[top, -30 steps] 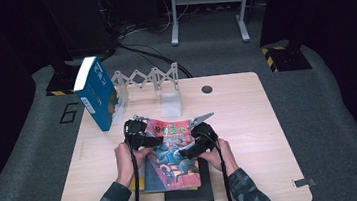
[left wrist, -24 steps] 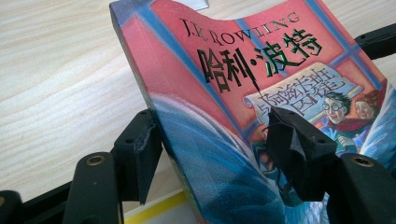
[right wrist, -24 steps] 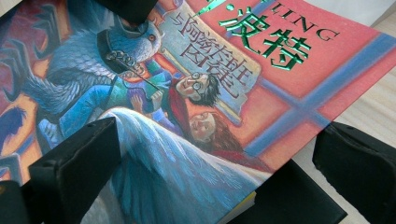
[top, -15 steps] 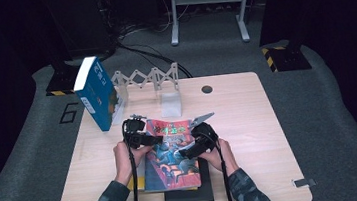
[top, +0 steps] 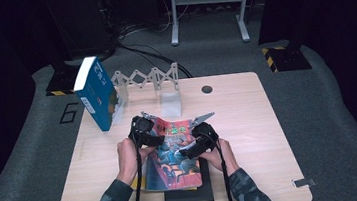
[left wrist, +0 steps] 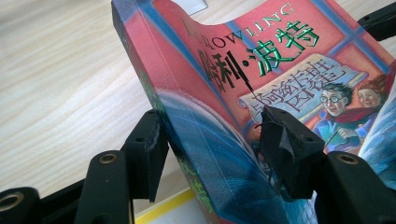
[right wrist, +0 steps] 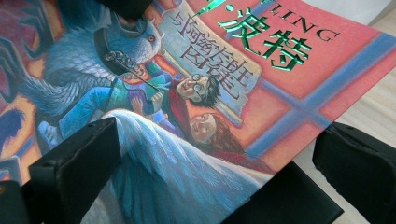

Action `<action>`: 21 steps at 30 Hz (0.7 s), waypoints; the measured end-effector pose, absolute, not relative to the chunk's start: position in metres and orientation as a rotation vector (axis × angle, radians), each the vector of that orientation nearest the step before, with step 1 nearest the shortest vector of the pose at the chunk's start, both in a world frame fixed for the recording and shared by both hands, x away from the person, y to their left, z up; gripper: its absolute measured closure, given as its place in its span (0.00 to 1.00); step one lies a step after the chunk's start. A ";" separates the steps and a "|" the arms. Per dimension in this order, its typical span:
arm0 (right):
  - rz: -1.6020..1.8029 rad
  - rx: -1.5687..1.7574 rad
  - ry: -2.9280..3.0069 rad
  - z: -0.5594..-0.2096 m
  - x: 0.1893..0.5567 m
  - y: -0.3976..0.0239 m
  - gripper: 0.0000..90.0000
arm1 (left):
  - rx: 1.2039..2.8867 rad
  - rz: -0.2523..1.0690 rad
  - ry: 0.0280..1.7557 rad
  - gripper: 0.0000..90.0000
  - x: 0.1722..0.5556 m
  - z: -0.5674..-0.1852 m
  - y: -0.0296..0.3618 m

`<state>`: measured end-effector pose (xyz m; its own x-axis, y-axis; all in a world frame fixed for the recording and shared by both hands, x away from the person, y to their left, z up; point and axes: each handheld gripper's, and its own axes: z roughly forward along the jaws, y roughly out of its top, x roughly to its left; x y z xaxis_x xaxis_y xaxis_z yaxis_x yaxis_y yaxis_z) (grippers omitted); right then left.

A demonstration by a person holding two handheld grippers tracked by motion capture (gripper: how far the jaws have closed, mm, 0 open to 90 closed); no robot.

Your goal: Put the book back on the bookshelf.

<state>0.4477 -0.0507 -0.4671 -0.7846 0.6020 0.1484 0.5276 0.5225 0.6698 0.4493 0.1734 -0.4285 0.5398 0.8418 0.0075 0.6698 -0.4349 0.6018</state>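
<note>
A colourful book (top: 175,156) with a red and blue picture cover lies on top of a stack at the table's front middle. My left gripper (top: 151,136) is at its left edge. In the left gripper view its jaws have just been closing: one pad sits against the spine and the other on the cover of the book (left wrist: 224,93), which bends upward, so the left gripper (left wrist: 215,151) is shut on it. My right gripper (top: 188,152) hovers over the cover's right side. In the right gripper view the right gripper (right wrist: 215,158) is wide open across the edge of the book (right wrist: 261,70).
A black book (top: 189,196) lies under the colourful one, and a yellow edge (left wrist: 159,210) shows below the spine. A blue book (top: 98,96) stands upright at the back left against a grey folding rack (top: 146,78). In front of the rack is a white block (top: 171,104).
My left gripper has closed in on the book's spine and lifted slightly, raising that edge. The right hand has stayed put.
</note>
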 end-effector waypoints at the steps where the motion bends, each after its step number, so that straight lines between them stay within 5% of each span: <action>1: 1.113 0.987 2.651 -0.467 0.448 -0.051 0.01 | 2.236 0.417 1.219 0.47 0.449 -0.429 0.173; 10: 1.128 1.011 2.641 -0.468 0.448 -0.050 0.00 | 2.116 0.158 1.279 0.46 0.462 -0.438 0.194; 21: 1.123 1.010 2.638 -0.468 0.448 -0.050 0.00 | 2.118 0.061 1.257 0.44 0.472 -0.444 0.196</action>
<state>0.4475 -0.0500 -0.4676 -0.7748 0.6125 0.1568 0.5375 0.5077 0.6733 0.4720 0.1958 -0.4436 0.5357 0.7960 -0.2818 0.7647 -0.3157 0.5617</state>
